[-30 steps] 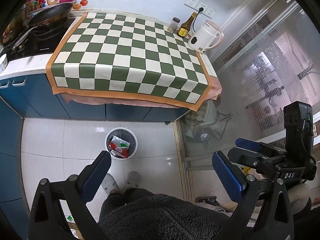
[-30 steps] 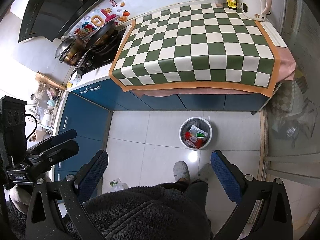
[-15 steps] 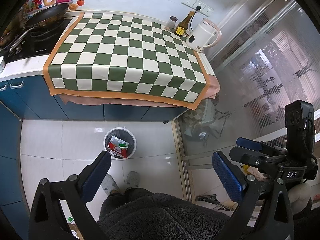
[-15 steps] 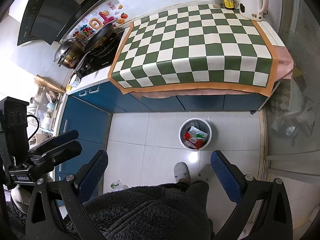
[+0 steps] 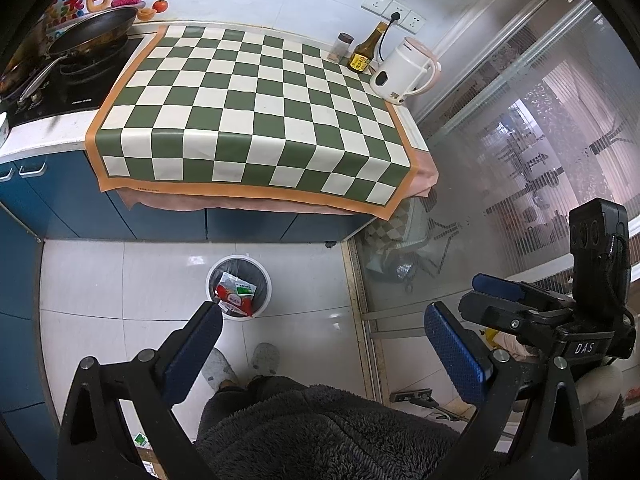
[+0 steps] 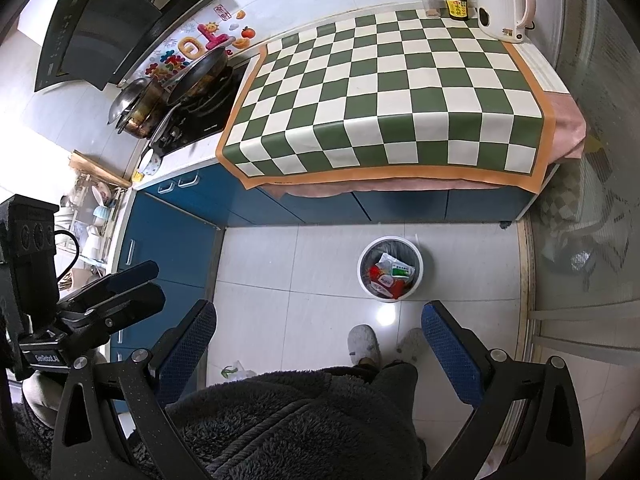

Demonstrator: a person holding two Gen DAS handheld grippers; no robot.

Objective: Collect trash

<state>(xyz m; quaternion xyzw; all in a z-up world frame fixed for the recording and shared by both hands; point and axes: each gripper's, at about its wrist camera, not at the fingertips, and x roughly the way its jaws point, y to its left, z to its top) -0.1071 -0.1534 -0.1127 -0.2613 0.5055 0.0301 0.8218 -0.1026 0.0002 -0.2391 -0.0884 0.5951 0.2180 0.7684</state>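
Observation:
A white trash bin (image 5: 239,288) stands on the floor in front of the counter, holding red and green wrappers (image 5: 235,295); it also shows in the right wrist view (image 6: 390,267). My left gripper (image 5: 320,344) is open and empty, high above the floor. My right gripper (image 6: 318,340) is open and empty at a like height; it also shows at the right of the left wrist view (image 5: 520,304). The green checkered cloth (image 5: 256,116) on the counter has nothing lying on it. A small white scrap (image 6: 236,372) lies on the floor by the cabinets.
A kettle (image 5: 404,70), a sauce bottle (image 5: 366,54) and a spice jar (image 5: 340,46) stand at the counter's far right corner. Pans sit on the hob (image 6: 188,88) at left. A glass sliding door (image 5: 520,140) is on the right. The person's slippers (image 6: 364,346) are below.
Both grippers have shifted slightly, so the counter sits a little lower and nearer in view. Both stay open and empty.

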